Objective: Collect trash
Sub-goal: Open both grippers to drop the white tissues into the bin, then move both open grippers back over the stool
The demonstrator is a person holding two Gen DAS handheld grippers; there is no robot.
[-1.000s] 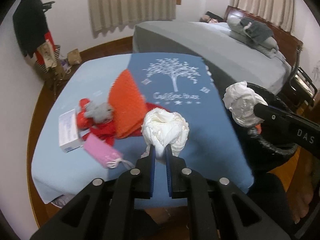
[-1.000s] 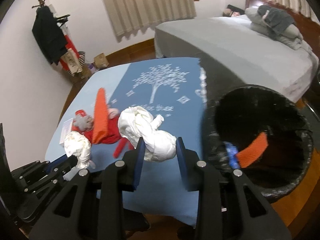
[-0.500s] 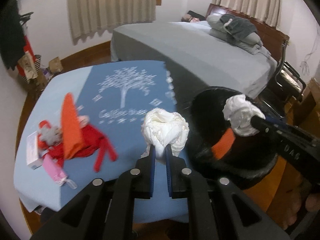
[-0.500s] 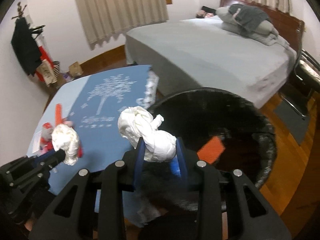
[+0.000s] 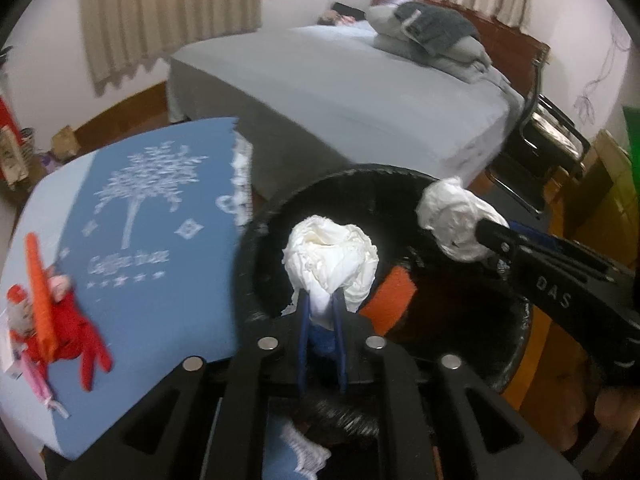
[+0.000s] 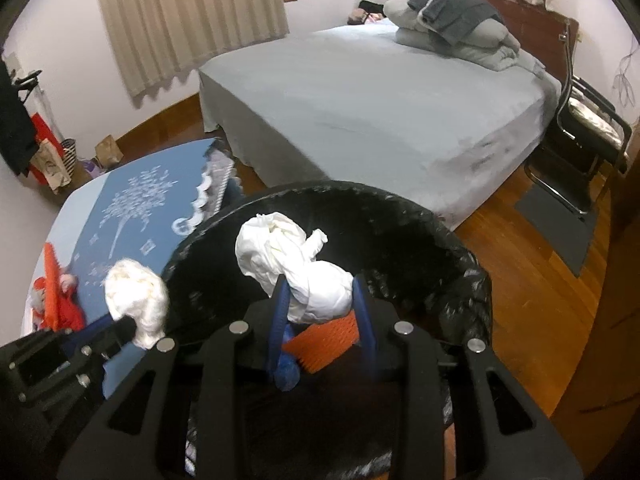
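Both tools' jaws are opening around tissue wads [image 5: 330,258] [image 6: 298,272] over the bin [image 6: 460,256]; the left tool [image 5: 320,312] sits near the rim, so its wad may fall outside.

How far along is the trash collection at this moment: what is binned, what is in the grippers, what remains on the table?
Done: an orange piece and something blue lie in the black bin.
In hand: the left gripper and right gripper each carry a white paper wad over the bin, jaws opening.
Left: an orange item, red cloth and pink item on the blue tablecloth.
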